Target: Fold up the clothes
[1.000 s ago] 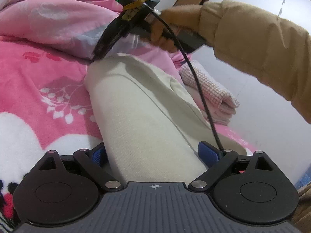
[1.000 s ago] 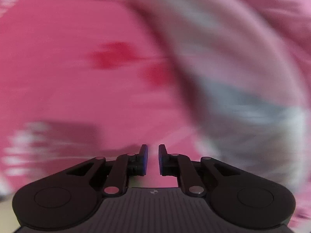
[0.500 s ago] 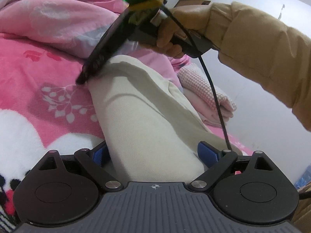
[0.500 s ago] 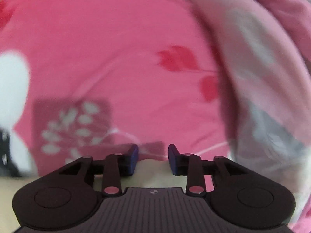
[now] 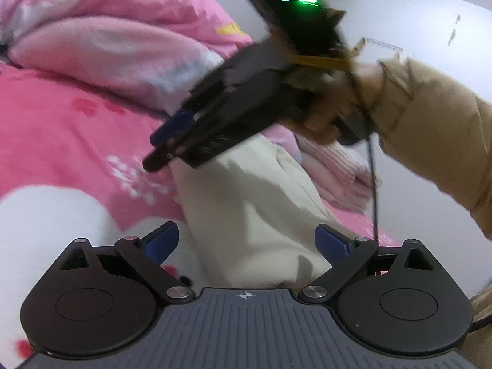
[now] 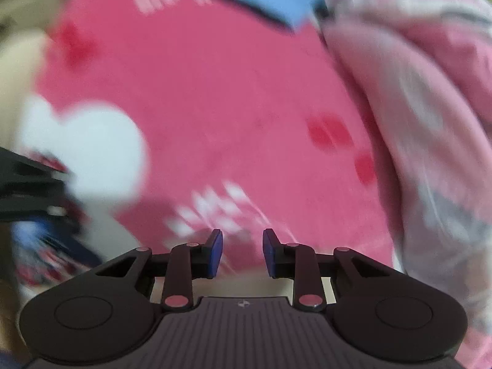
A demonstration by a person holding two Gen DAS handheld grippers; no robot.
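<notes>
— Bedding first: we see a pink patterned bedspread [image 5: 55, 141] filling the scene, with a rumpled pink quilt [image 5: 101, 40] heaped along its far side. Why is it so bare in the middle?

— We judge it serves as the folding surface. On it lies the cream garment [image 5: 246, 203], a long folded strip running from our near edge away toward the far right, already narrowed and flat.

— And beyond that?

— A small stack of folded pink clothes [image 5: 335, 172] sits just past it on the right, probably set aside as finished.

— Where are our grippers?

— Our left gripper [image 5: 247, 241] stands wide open astride the garment's near end; the cloth lies between the blue pads without being pinched, likely steadying that end. Our right gripper [image 6: 243, 253], held by a hand in a tan sleeve [image 5: 430, 141], hovers angled down over the far end. Its jaws are partly apart and closing, with nothing between them, only bedspread beneath.
</notes>
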